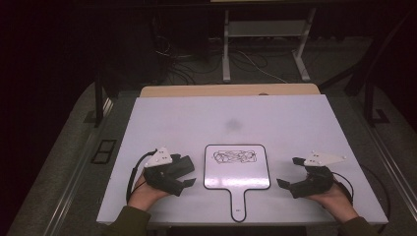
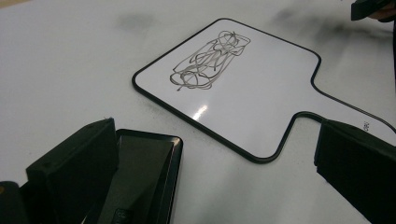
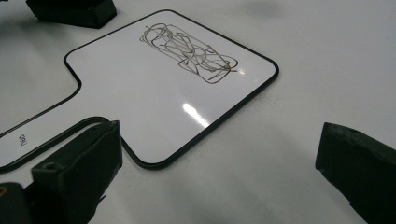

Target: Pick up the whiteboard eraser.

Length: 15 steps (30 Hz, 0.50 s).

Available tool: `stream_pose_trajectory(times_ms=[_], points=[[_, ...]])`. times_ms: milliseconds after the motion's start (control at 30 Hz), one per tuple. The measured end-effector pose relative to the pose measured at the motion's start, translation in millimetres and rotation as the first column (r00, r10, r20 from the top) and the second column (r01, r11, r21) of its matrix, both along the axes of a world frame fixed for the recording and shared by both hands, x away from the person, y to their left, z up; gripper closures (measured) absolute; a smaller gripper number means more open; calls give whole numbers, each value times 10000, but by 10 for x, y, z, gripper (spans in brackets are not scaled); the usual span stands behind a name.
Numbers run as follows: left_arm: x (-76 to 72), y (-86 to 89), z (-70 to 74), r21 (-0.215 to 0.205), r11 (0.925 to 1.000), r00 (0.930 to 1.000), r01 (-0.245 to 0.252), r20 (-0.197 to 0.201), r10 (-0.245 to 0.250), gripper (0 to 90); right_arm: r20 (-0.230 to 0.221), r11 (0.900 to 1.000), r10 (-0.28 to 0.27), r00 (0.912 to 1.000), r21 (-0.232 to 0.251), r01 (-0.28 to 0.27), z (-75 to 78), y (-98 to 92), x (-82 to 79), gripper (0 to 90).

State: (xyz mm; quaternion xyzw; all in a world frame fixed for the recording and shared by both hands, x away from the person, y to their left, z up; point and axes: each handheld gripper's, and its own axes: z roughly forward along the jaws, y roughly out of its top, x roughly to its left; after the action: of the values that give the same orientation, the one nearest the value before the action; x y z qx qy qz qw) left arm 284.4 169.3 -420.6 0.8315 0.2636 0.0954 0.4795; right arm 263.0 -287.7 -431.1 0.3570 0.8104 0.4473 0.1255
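On the white table (image 1: pixel 295 123), near its front edge and midway between the two hands, lay a small paddle-shaped whiteboard (image 1: pixel 237 172) with a thin black rim, its short handle (image 1: pixel 238 204) pointing toward the person and a tangle of dark scribble (image 1: pixel 235 157) across its upper face. Left gripper (image 1: pixel 186 175), held at the board's left, had its jaws wide apart with nothing clamped between them; a flat black block, probably an eraser (image 2: pixel 140 179), lay on the table just beside one jaw in the left gripper view. Right gripper (image 1: pixel 289 172), at the board's right, likewise stood with jaws well apart and empty. Both hovered or rested close to the surface; contact could not be told. Judged from its look, the board would be light, thin and stiff, with a glossy face likely to slip under hard pads and lying flush, so its edges would be awkward to get under. The handle seemed the surest place to take hold.
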Motion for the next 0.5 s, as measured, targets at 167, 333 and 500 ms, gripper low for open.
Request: stream_pose_trajectory(times_ms=[167,333,500], points=[[1,-10,13,15,10000,10000,11,-40,-11,0,-31,10000,69,10000,66,-69,-1,1,-4,0],[4,-30,43,38,10000,10000,39,-10,-39,0,-10,9998,96,10000,164,-95,2,-6,-4,0],[5,-28,63,88,9999,9999,104,-33,-104,0,-7,9995,153,9999,272,-153,6,-15,-3,0]])
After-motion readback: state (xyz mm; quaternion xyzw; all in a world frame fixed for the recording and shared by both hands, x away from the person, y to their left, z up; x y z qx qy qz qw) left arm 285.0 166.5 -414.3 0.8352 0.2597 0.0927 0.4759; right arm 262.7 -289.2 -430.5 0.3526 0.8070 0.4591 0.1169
